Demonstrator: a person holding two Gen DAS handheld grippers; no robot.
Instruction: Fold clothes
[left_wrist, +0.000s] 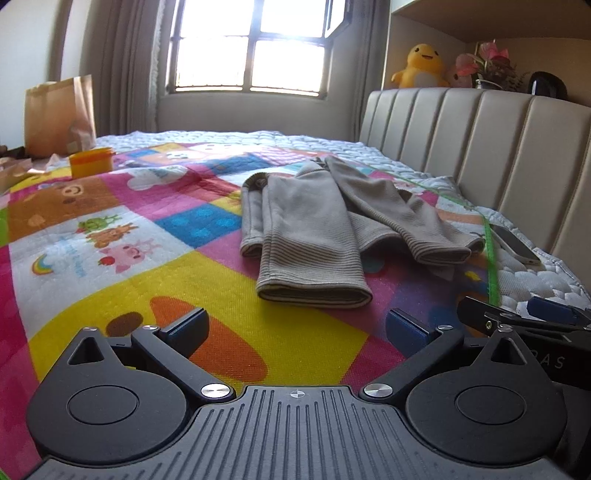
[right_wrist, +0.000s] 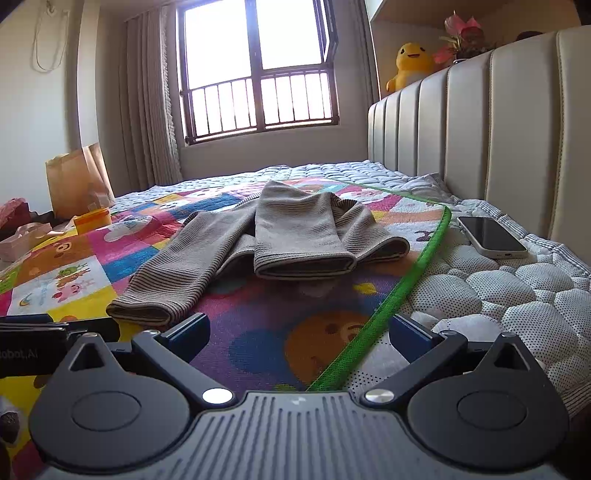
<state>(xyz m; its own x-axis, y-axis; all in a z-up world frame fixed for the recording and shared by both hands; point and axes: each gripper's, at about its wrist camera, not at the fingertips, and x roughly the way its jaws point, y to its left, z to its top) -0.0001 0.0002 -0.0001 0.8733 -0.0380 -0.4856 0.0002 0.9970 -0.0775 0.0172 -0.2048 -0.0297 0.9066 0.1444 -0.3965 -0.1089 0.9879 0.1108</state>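
Note:
A grey-brown ribbed garment (left_wrist: 314, 221) lies loosely bunched on a colourful cartoon play mat (left_wrist: 110, 229) spread over the bed. Its sleeve or leg ends point toward me. My left gripper (left_wrist: 297, 328) hovers low over the mat just short of the nearest cuff, open and holding nothing. In the right wrist view the same garment (right_wrist: 295, 236) lies ahead. My right gripper (right_wrist: 301, 334) is open above the mat's green border (right_wrist: 388, 321), with nothing between its fingers. The right gripper's body (left_wrist: 524, 321) shows at the right edge of the left view.
A phone (right_wrist: 491, 236) lies on the quilted mattress (right_wrist: 498, 295) by the padded headboard (right_wrist: 480, 129). An orange tub (left_wrist: 90, 160) and a paper bag (left_wrist: 59, 114) stand at the far left of the bed. A window is behind.

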